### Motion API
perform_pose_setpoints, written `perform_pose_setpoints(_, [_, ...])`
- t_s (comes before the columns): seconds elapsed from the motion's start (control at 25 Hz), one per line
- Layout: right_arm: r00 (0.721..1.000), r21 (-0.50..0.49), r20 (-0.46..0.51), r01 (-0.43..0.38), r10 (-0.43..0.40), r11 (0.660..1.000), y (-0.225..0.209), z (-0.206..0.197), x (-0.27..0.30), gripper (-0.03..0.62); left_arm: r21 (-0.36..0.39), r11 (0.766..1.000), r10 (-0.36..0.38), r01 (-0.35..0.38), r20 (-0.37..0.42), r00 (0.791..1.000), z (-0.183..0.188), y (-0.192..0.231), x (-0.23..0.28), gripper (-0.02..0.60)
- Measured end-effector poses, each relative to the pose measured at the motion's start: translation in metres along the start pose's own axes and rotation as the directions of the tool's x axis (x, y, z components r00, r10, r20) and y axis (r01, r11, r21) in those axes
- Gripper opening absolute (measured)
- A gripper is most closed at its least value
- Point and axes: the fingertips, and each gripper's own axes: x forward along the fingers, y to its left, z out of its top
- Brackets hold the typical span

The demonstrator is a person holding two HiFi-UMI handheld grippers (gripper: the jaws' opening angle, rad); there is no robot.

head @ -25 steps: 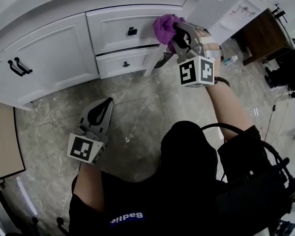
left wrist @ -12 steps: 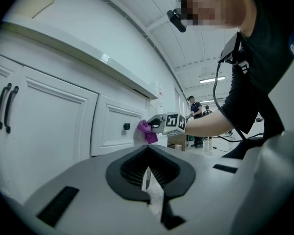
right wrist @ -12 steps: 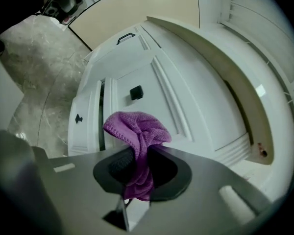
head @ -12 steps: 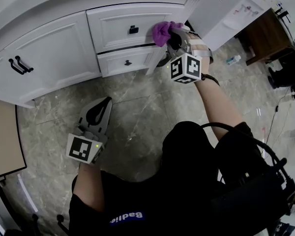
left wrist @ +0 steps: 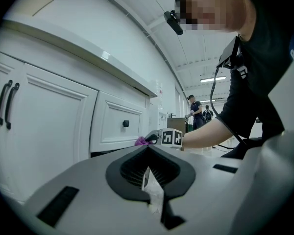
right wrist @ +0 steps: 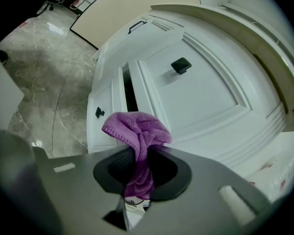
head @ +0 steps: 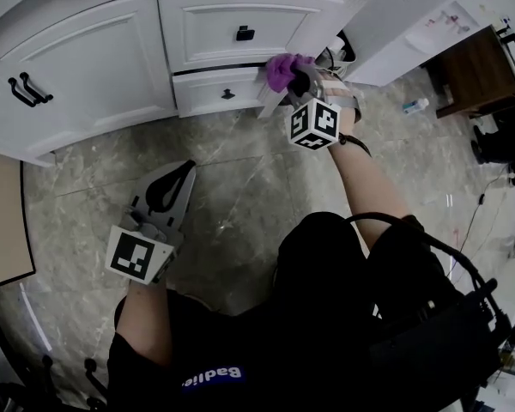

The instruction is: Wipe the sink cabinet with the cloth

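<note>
- The right gripper [head: 295, 75] has its jaws clamped on the purple cloth [head: 281, 69], which runs down between them and bunches out past the tips.
- The cloth sits at the right end of the lower drawer [head: 210, 93] of the sink cabinet [head: 103, 54], by the dark gap [head: 215, 69] under the upper drawer [head: 227, 20] and just beside the corner post [head: 313, 33]. It looks pressed against the front, though we cannot confirm contact.
- The left gripper [head: 178, 183] hangs over the marble floor [head: 240, 178], well apart from the cabinet, with its jaws together and nothing between them.
- For this stroke we judge it best to lead with the cloth bundle, not the jaw tips, so only fabric meets the white paint.
- We suggest tilting the right gripper so the wad lies flat on the panel, then sweeping along the drawer front towards its knob [head: 228, 94].
- The moulded frame and the gap between the drawers likely need light pressure along their length, since grime would collect there.
- The grip needs to stay firm: a loose tail could snag on the knob or slip into the gap.
- The left gripper can stay clear unless the lower drawer shifts and needs steadying.
</note>
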Motion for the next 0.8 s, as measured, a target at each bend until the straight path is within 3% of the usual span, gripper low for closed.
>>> perform_pose_setpoints(0.44, [0.999,0.035,0.038,-0.013,0.012,0.999,-0.003,0.007,-0.021,0.057,0.040,0.999,0.013,-0.012,-0.019,1.000,0.012,-0.012,-0.005,0.000])
perform_pose_setpoints(0.6, [0.997,0.063,0.059,-0.044,0.041,0.997,-0.007,0.017,-0.050,0.057,0.078,0.997,0.000,0.001,-0.014,1.000,0.033,-0.028,0.003,0.000])
perform_pose_setpoints(0.8, [0.989,0.127,0.066,-0.141,0.133,0.982,-0.015,0.030,-0.110,0.057,0.081,0.995,-0.055,0.062,-0.097,0.994,0.078,-0.071,0.006,0.000])
